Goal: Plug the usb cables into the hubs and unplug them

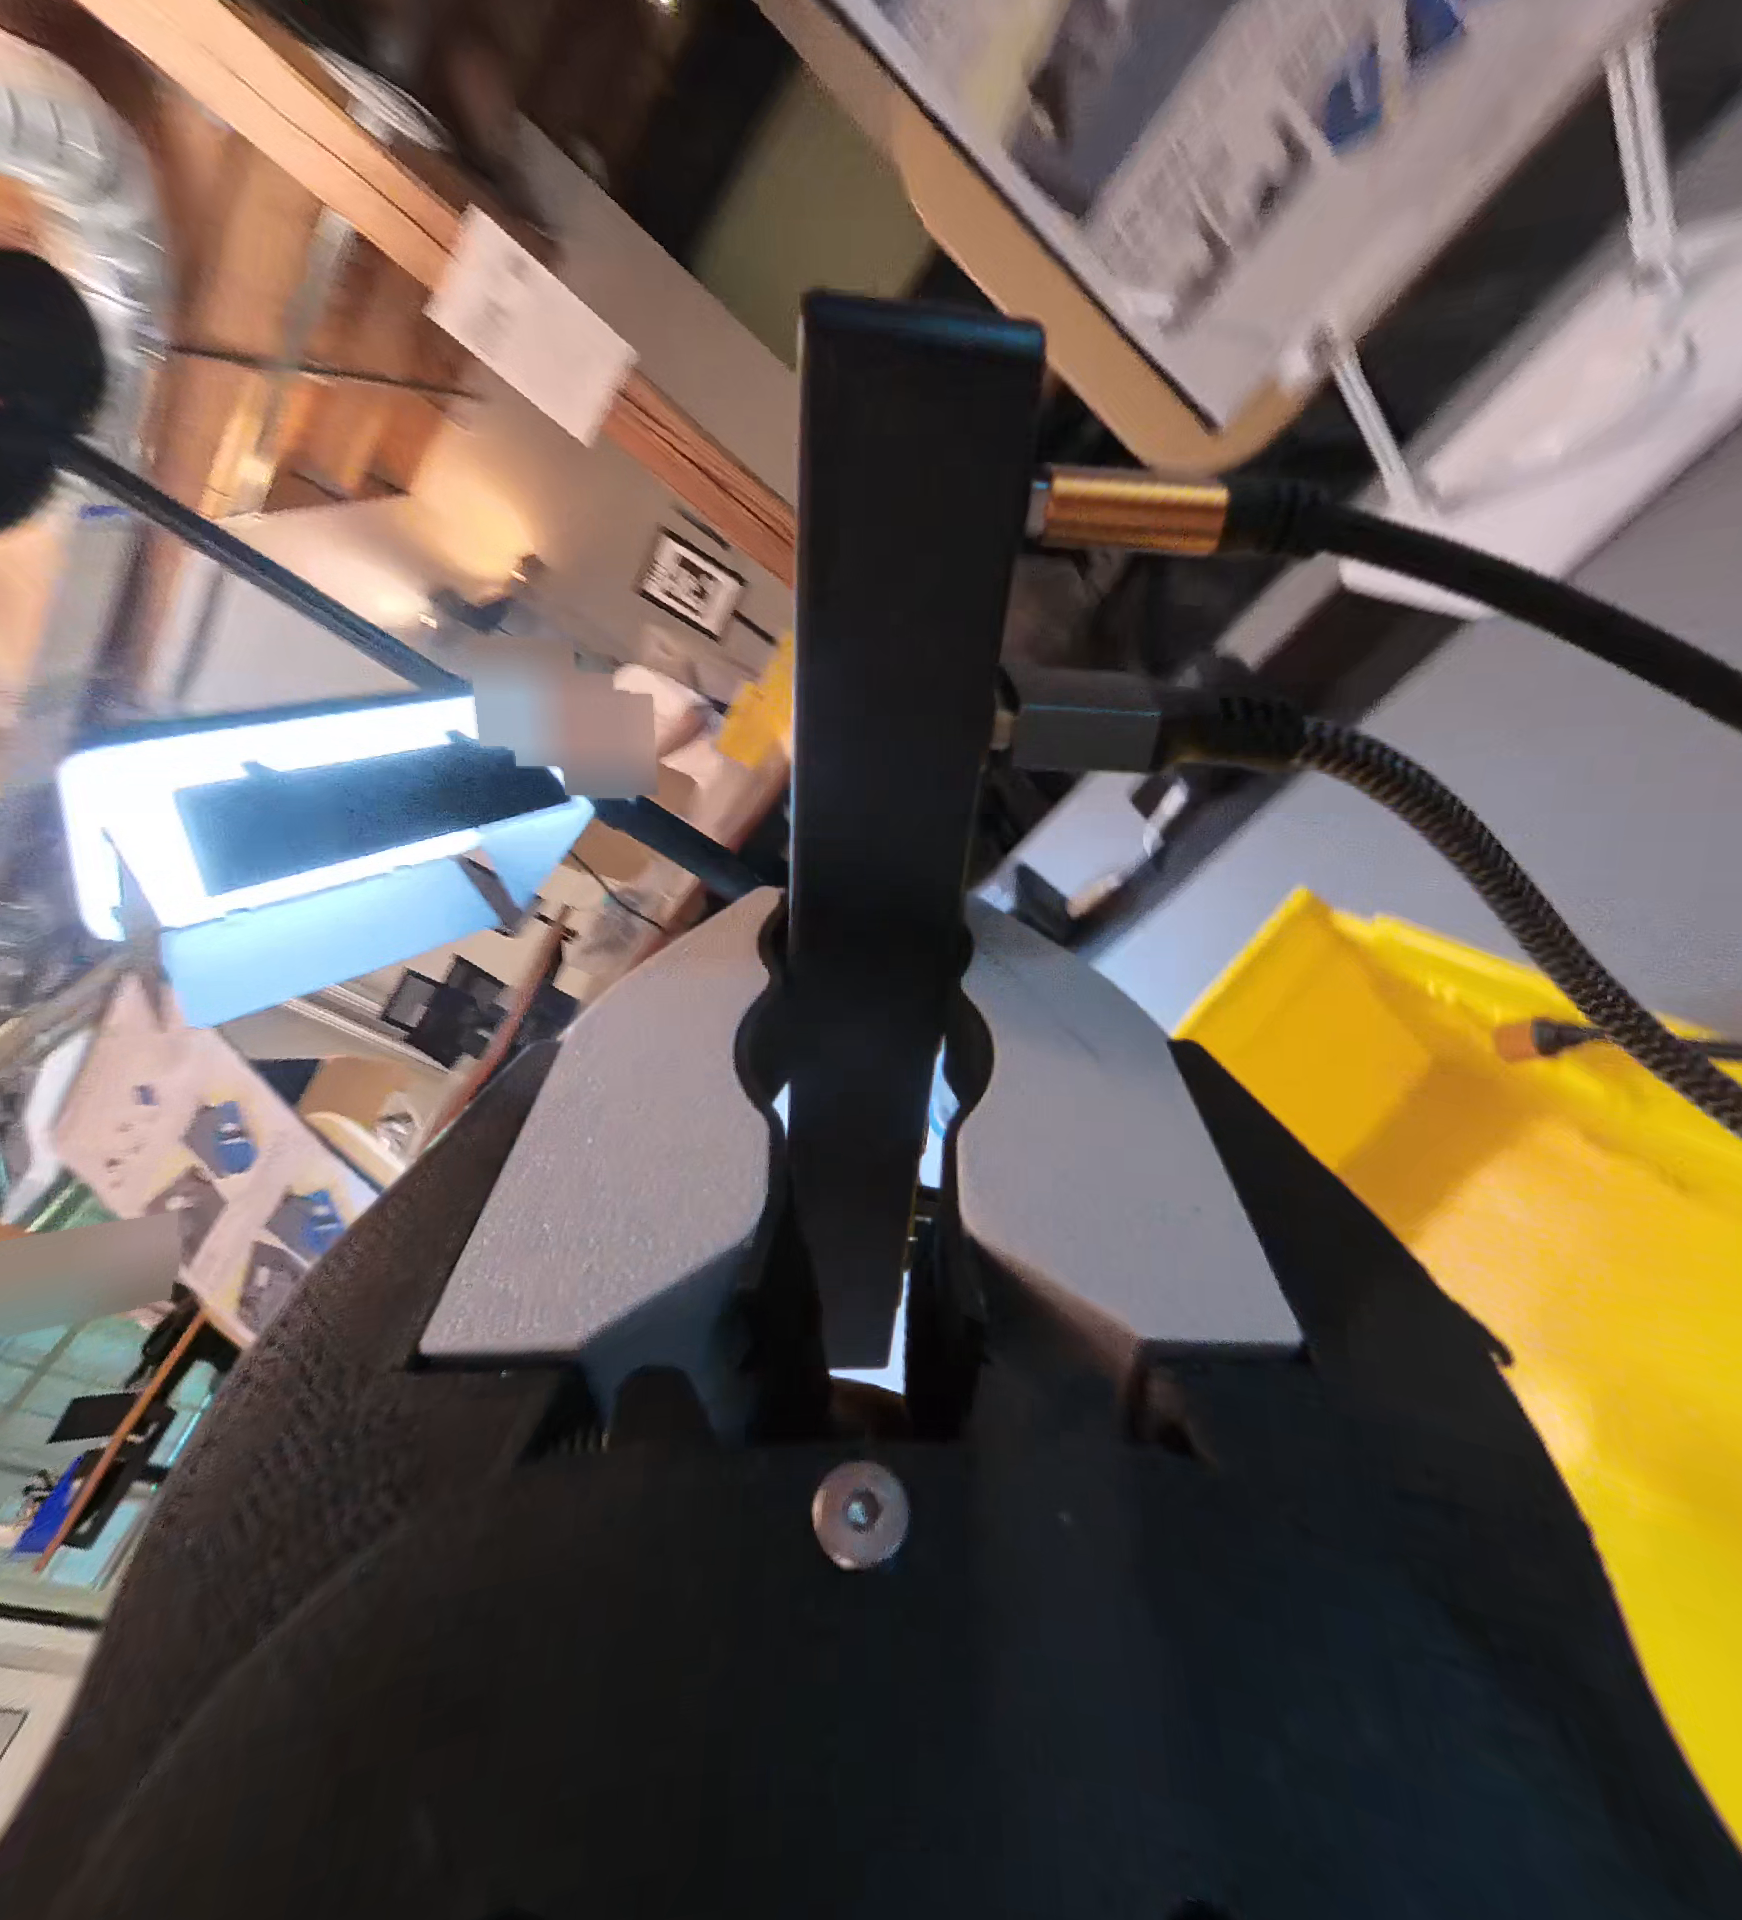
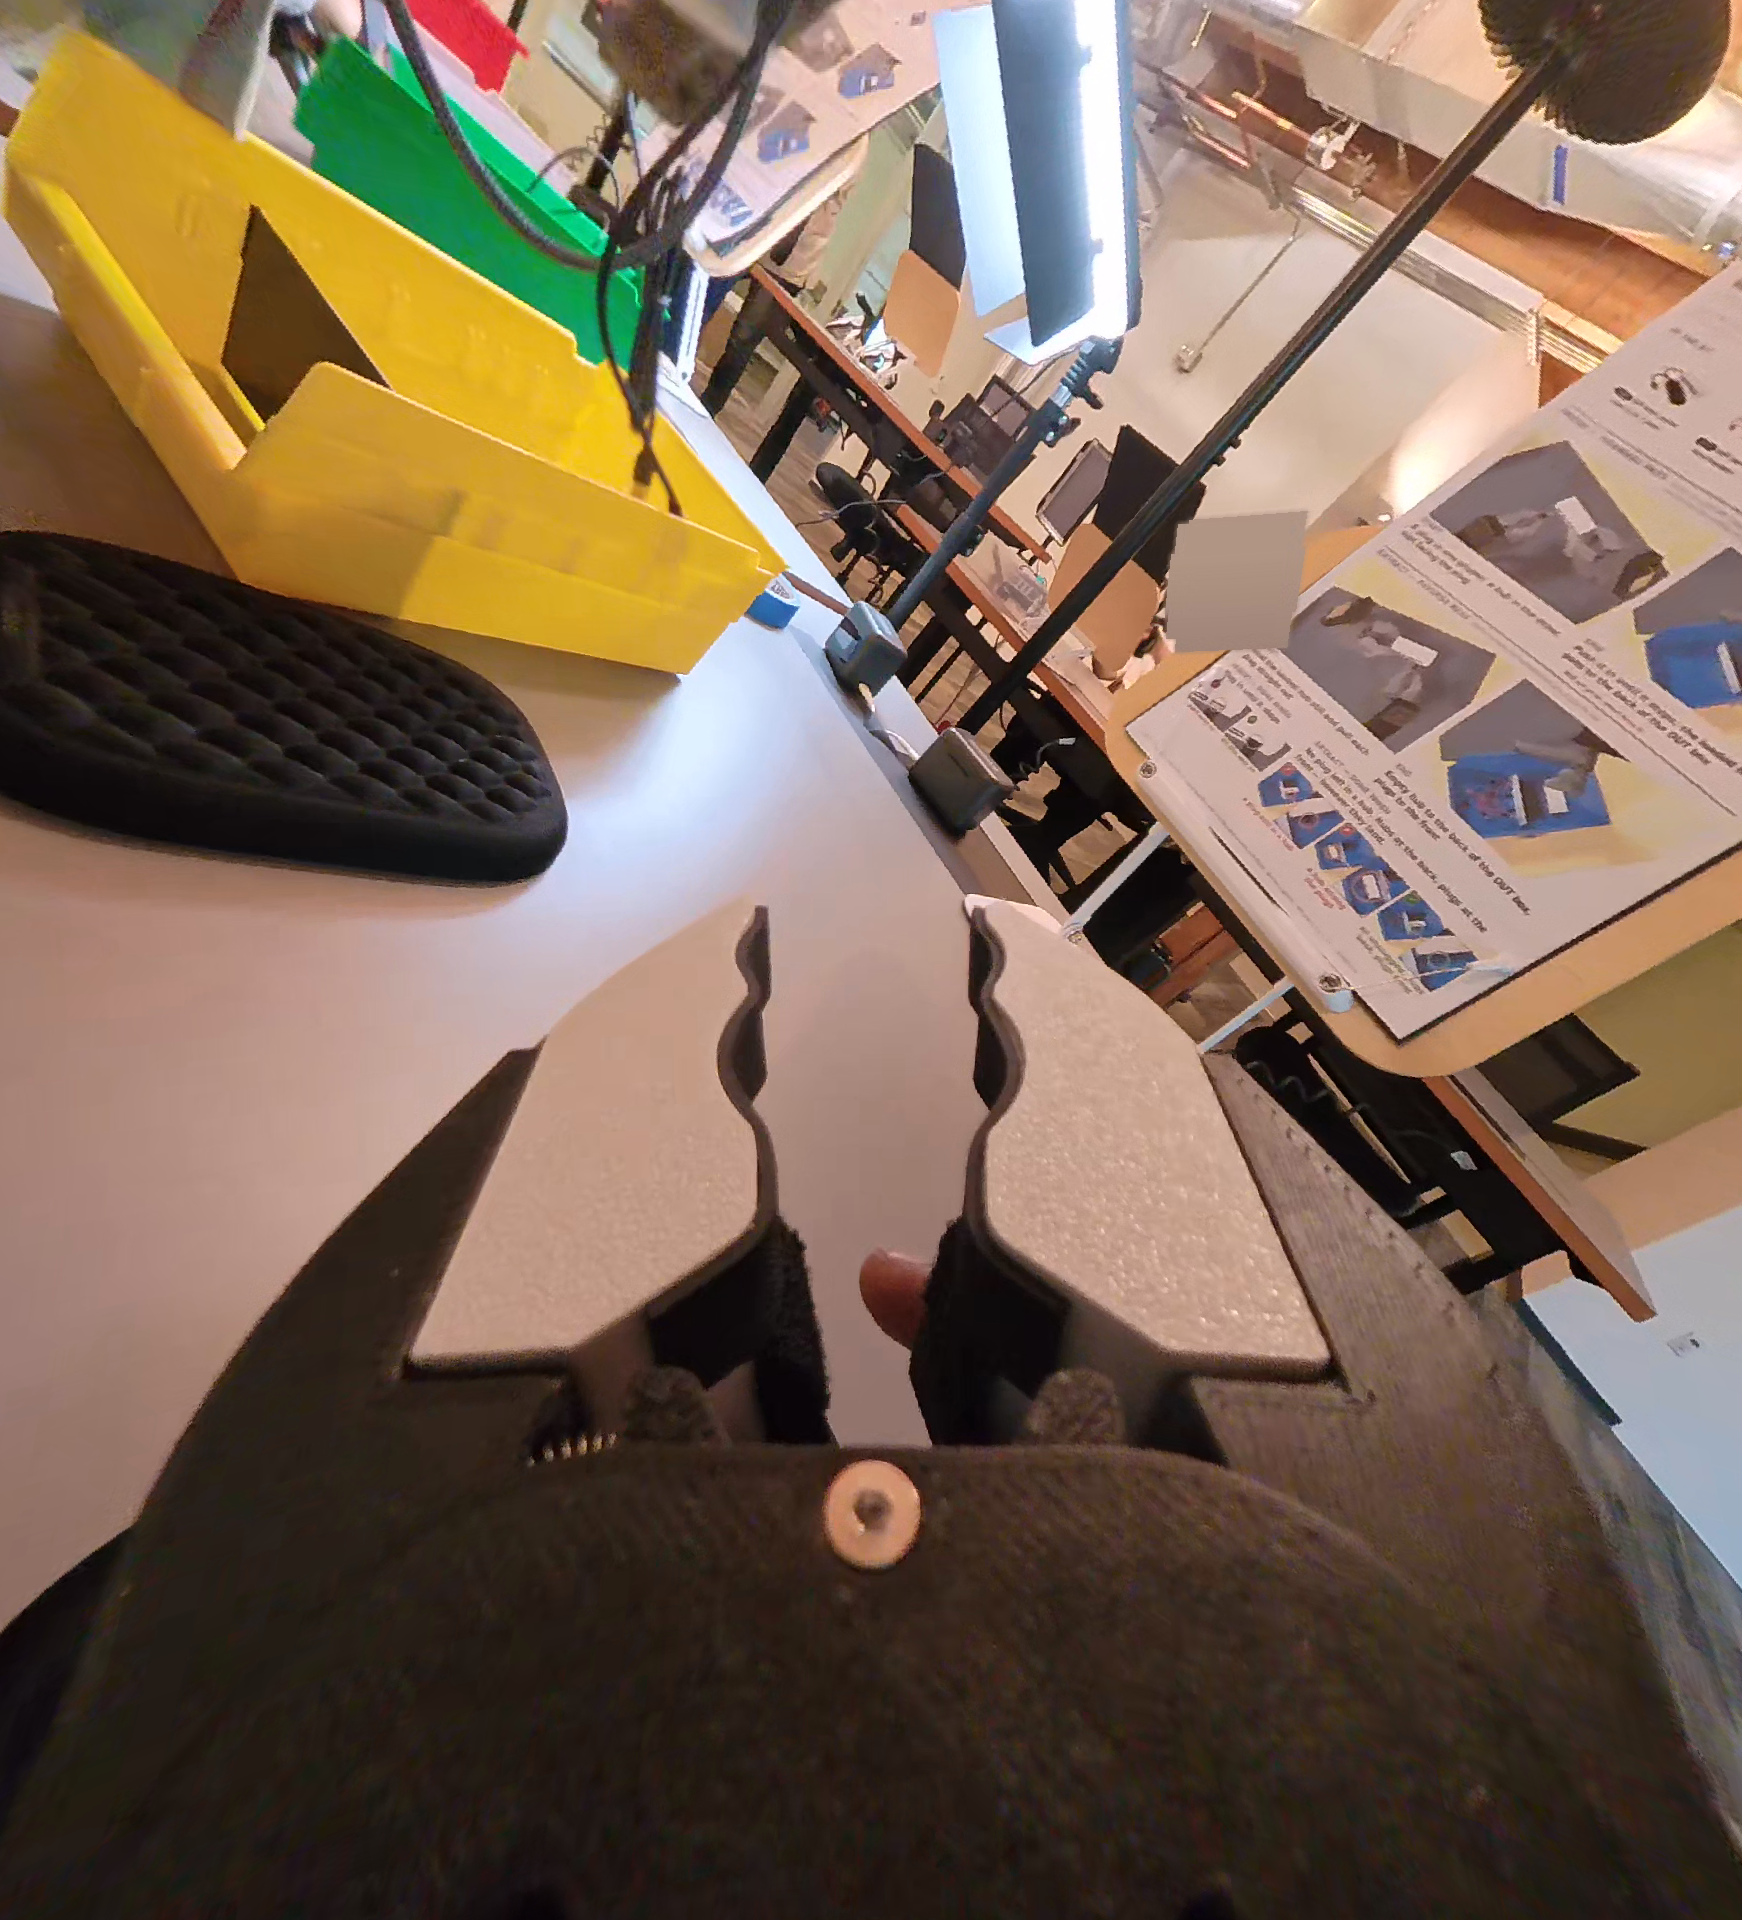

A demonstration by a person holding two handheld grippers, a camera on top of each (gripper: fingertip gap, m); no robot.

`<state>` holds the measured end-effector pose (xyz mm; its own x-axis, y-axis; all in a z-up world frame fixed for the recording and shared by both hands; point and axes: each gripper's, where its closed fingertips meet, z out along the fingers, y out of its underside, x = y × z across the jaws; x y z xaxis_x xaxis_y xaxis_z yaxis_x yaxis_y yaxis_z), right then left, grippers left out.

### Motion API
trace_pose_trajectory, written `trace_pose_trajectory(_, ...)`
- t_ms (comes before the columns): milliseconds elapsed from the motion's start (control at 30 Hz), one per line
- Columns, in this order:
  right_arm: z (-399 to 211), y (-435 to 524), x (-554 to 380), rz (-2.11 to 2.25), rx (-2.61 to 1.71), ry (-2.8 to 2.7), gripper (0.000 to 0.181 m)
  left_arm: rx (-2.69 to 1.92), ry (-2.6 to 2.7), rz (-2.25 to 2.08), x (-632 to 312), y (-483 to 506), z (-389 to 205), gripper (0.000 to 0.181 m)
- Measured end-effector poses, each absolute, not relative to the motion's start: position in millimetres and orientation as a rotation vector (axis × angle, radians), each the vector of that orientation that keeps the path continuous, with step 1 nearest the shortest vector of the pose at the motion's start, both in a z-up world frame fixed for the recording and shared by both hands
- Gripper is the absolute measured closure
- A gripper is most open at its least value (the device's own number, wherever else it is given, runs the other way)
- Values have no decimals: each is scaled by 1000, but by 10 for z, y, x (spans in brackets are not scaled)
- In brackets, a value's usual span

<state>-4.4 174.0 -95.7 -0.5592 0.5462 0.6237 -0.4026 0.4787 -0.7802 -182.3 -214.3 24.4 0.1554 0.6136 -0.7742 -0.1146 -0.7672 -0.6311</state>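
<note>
In the left wrist view my left gripper [image 1: 867, 997] is shut on a slim black USB hub [image 1: 898, 623] and holds it upright in the air. Two cables are plugged into the hub's right side: one with a gold plug [image 1: 1132, 511] on a black cable, and one with a grey plug [image 1: 1080, 719] on a braided cable [image 1: 1532, 904]. The braided cable trails down over a yellow bin [image 1: 1532, 1299]. In the right wrist view my right gripper [image 2: 869, 935] is open and empty, low over the grey table [image 2: 223, 1039]. Dangling cables [image 2: 638, 260] hang above the yellow bin [image 2: 410, 457] at the top.
A black honeycomb pad [image 2: 223, 717] lies left on the table. A green bin [image 2: 451, 177] stands behind the yellow one. Two grey clamp blocks [image 2: 960, 774] sit at the table's far edge. An instruction board [image 2: 1532, 665] stands right; a light panel [image 2: 1054, 177] and a boom stand [image 2: 1314, 353] are beyond. Tip to tip, the grippers are about 45 cm apart.
</note>
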Motion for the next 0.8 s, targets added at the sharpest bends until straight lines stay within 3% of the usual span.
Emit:
trace_pose_trajectory(167, -915, 1684, 8, 1250, -97, -1763, 145, -1519, -416, 1749, -1363, -1774, 813, 156)
trace_pose_trajectory(333, -825, 1637, 51, 1264, -80, -1719, 145, -1179, -362, 1537, -907, -1149, 1158, 156)
trace_pose_trajectory(533, -392, 1849, 96, 1437, -225, -1444, 151, -1237, -328, 1247, -792, -183, 575, 156)
trace_pose_trajectory(633, -227, 1845, 192, 1647, -269, -1353, 175, -1336, -331, 1160, -845, 200, 60, 156)
trace_pose_trajectory(800, -209, 1448, 209, 1912, -285, -1359, 167, -1488, -321, 1119, -898, 594, -597, 156)
